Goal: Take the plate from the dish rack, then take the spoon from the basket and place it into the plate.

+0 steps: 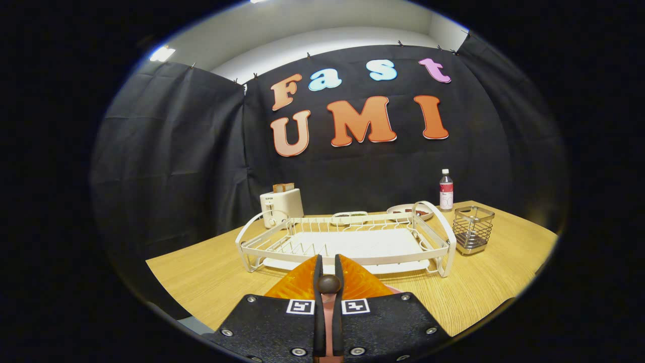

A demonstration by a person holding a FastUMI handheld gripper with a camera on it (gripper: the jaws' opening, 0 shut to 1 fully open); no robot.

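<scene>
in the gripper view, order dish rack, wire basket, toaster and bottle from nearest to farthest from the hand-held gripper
From the hand-held gripper, fingers shut on a dark knob:
1. dish rack, just ahead
2. wire basket, right of the rack
3. toaster and bottle, by the back wall, too close to call

You have a white toaster (281, 204) with bread in its slots at the table's (201, 282) far left; a bottle (446, 190) stands far right; two dishes sit between them.

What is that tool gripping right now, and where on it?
The tool is shut on a pink spoon, near its dark round handle end, which sticks up between the fingers. Ahead stands the dish rack.
</scene>
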